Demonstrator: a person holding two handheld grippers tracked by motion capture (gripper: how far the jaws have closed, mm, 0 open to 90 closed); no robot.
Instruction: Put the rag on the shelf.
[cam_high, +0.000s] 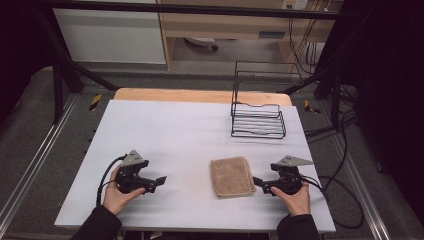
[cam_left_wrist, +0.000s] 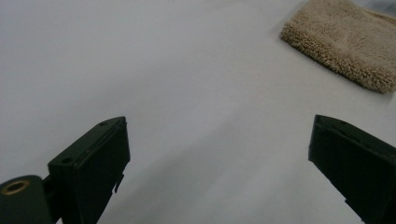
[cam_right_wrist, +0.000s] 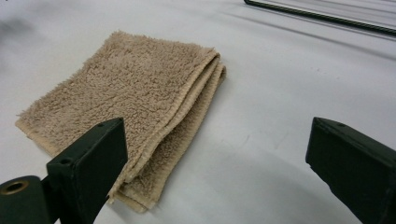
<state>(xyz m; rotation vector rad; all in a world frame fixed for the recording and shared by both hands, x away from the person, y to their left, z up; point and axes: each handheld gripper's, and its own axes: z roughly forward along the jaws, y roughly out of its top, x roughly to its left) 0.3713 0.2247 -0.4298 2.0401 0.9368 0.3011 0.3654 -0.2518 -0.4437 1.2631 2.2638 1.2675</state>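
The towel (cam_high: 232, 176), a tan terry cloth folded into a thick rectangle, lies flat on the white surface (cam_high: 175, 130), on the person's side of it and a little to the right of its middle. Nothing grips it.

Seen from the high view, the right gripper (cam_high: 258, 182) rests just to the right of the towel, its fingers pointing at the towel's right edge and very near it, with the person's hand wrapped around its body. In the right gripper view the towel (cam_right_wrist: 126, 93) sits ahead and to the left, its stacked folded edges facing the camera; the left finger (cam_right_wrist: 91, 163) stands in front of the towel's near corner, and the other finger is over bare surface. These fingers are spread wide with nothing between them, and whether the near one brushes the cloth cannot be told.

The left gripper (cam_high: 159, 181) lies well to the left of the towel, also pointing toward it, with bare surface between. In the left gripper view its fingers (cam_left_wrist: 93, 163) are likewise spread wide and empty, and the towel (cam_left_wrist: 345, 42) shows far ahead at the upper right.

A black wire rack (cam_high: 258, 120) stands beyond the towel, toward the far right of the surface, well apart from it.
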